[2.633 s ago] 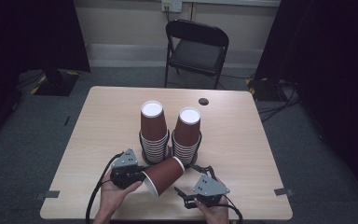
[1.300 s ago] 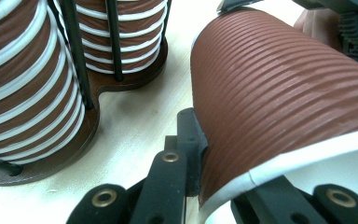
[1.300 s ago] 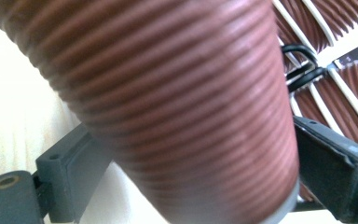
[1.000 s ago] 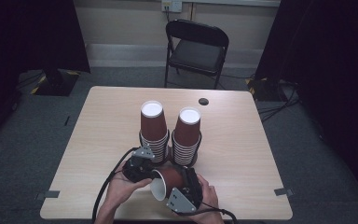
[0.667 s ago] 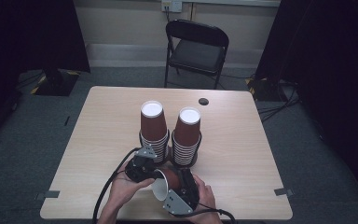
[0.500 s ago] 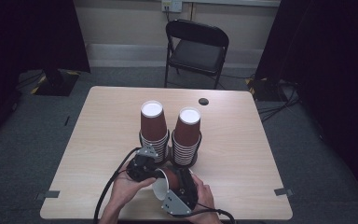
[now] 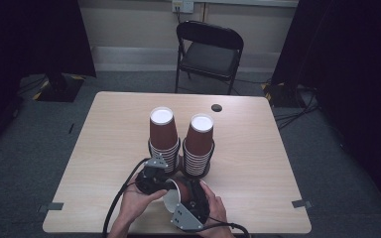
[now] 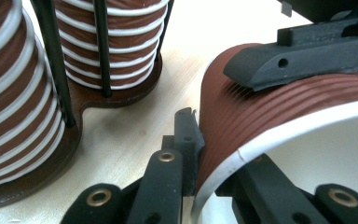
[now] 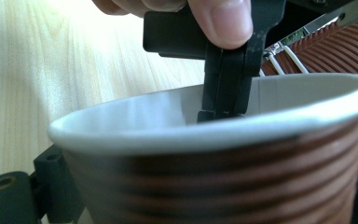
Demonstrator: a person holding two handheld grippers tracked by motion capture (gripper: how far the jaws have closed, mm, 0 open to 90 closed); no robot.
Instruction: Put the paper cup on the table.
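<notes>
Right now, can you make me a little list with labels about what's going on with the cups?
held thing: one brown paper cup, tipped on its side above the table
left gripper: clamped on the cup's rim, one jaw inside, one outside
right gripper: jaws around the cup's ribbed body
cup stacks: two tall stacks, left one and right one, upside down
stack holder: brown base with black rods
behind the table: black folding chair

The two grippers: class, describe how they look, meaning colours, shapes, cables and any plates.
Both the left gripper and the right gripper are black, each with a grey three-cornered plate on top. A black cable trails from the left one. The jaws are flat black bars with brass-coloured rivets. No sleeves show.
</notes>
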